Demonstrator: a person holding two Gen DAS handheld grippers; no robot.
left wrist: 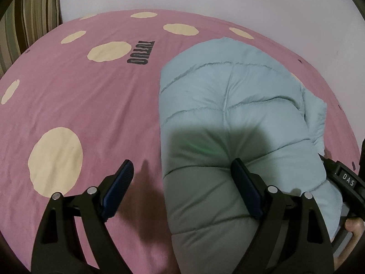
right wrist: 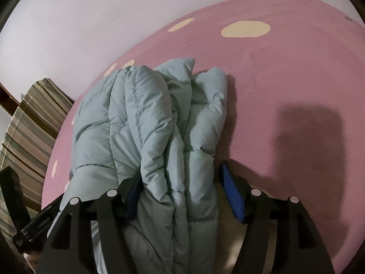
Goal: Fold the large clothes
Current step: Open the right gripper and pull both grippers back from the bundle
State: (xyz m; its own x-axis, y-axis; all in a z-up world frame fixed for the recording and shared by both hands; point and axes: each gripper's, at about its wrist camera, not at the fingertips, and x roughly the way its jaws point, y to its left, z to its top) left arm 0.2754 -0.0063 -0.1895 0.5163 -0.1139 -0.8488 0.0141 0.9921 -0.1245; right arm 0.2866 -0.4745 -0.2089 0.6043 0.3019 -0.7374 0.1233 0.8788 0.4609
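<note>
The pale blue quilted puffer jacket (right wrist: pixel 146 123) looks smooth, faintly sheeny. The pink cream-spotted cotton bedsheet (left wrist: pixel 79 96) is matt. The blue gripper pads (right wrist: pixel 232 191) are ribbed.

one pale blue quilted jacket (left wrist: pixel 232 105), one pink bed sheet (left wrist: pixel 91 96) with at least seven cream dots, one striped cushion (right wrist: pixel 29 123), two claws: left claw (left wrist: pixel 182 175), right claw (right wrist: pixel 180 178).

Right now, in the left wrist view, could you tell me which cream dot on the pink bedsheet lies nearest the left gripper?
The large cream dot just beyond the gripper's left finger; the other dots sit farther up the pink bedsheet, toward the wall.
</note>
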